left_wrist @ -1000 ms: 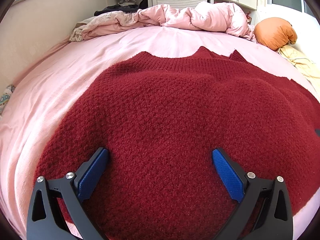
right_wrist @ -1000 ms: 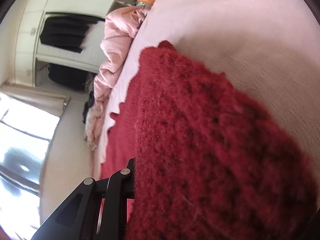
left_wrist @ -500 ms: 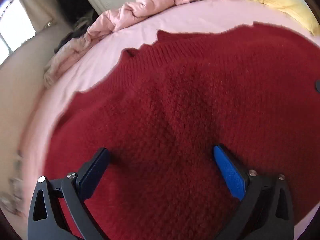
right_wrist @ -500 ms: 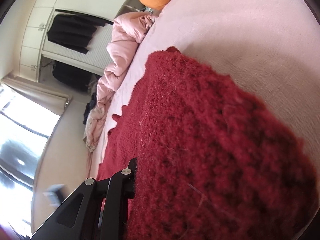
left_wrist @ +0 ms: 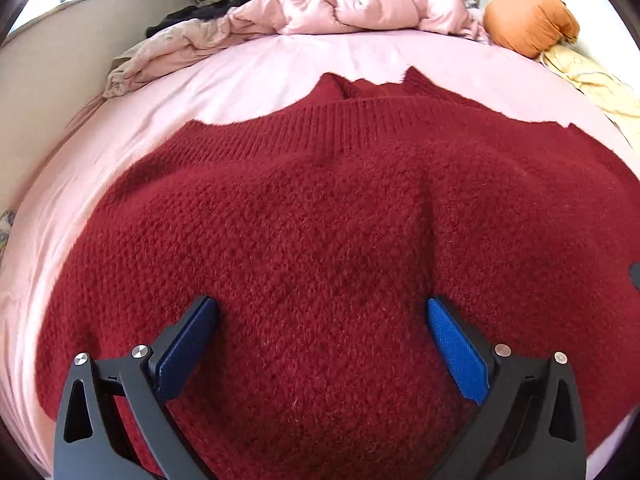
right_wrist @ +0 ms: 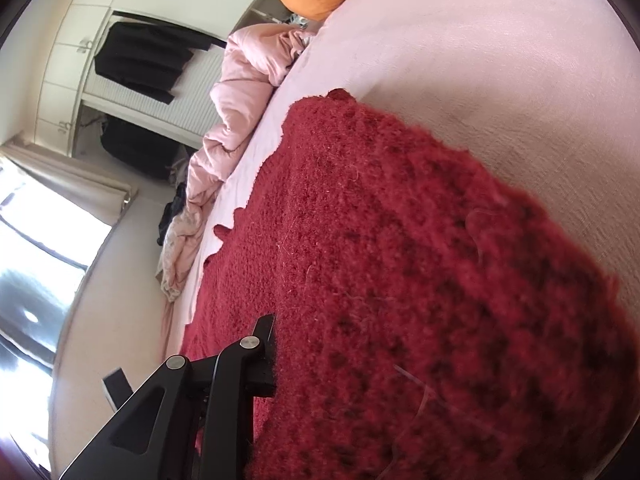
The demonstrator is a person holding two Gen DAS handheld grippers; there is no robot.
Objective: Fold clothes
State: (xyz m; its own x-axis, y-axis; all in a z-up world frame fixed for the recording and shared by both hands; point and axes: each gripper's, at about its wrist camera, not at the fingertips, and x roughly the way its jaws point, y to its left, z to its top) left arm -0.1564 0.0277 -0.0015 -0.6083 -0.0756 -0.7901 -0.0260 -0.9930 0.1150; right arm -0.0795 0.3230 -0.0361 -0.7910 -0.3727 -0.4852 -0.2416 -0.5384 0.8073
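Note:
A dark red knitted sweater (left_wrist: 320,220) lies spread on the pink bed sheet (left_wrist: 248,76), its ribbed edge toward the far side. My left gripper (left_wrist: 320,308) hovers just above the sweater's middle, its blue pads (left_wrist: 456,348) wide apart with nothing pinched between them. In the right wrist view the sweater (right_wrist: 400,260) is bunched up close to the lens. My right gripper (right_wrist: 296,332) is shut on a thick fold of it. Only one black finger (right_wrist: 256,344) shows; the knit hides the other.
A crumpled pink duvet (left_wrist: 360,8) lies along the far side of the bed, with an orange cushion (left_wrist: 528,20) and yellow cloth (left_wrist: 592,80) at the far right. A wardrobe with dark hanging clothes (right_wrist: 148,60) and a bright window (right_wrist: 36,232) stand beyond the bed.
The left gripper has slid sideways over the sweater, tilting and then levelling again, and stays open. The right gripper keeps its hold on the fold and has only rolled a little.

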